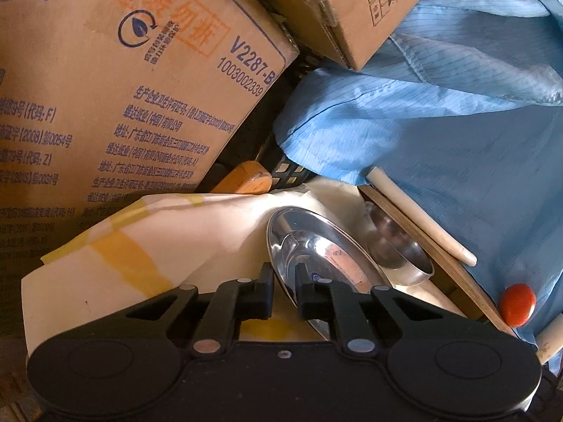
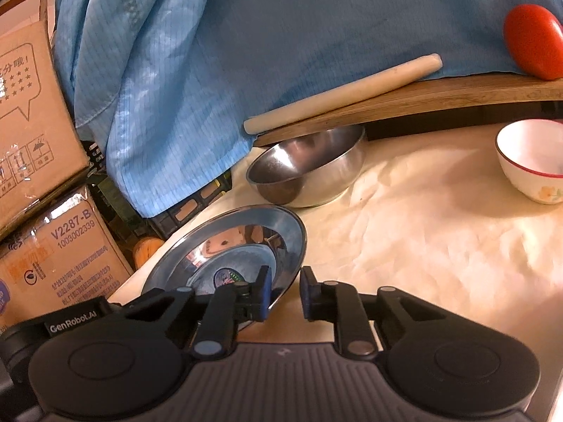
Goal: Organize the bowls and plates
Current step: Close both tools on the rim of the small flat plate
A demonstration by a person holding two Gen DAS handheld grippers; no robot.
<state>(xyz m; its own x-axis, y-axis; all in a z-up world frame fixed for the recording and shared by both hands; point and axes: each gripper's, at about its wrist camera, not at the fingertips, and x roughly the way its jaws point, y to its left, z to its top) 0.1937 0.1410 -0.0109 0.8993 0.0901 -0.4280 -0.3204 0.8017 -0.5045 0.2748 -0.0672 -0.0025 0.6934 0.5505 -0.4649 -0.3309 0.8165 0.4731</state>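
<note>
A shiny steel plate (image 1: 316, 249) is tilted up on edge over the cream cloth. My left gripper (image 1: 285, 288) is shut on its near rim. In the right wrist view the same plate (image 2: 239, 242) leans up at the left, with the left gripper's body below it. My right gripper (image 2: 285, 292) is open, its left finger by the plate's rim, holding nothing. A steel bowl (image 2: 309, 172) sits behind the plate, half under a wooden board (image 2: 440, 95); it also shows in the left wrist view (image 1: 397, 242). A white ceramic bowl (image 2: 531, 161) with a red rim stands at the right.
Cardboard boxes (image 1: 116, 81) stand at the left. A blue garment (image 2: 281, 35) hangs over the board. A cream rolling pin (image 2: 337, 95) and a red object (image 2: 531, 38) rest on the board. A black crate (image 2: 183, 211) and an orange-ended wooden piece (image 1: 250, 177) sit by the table edge.
</note>
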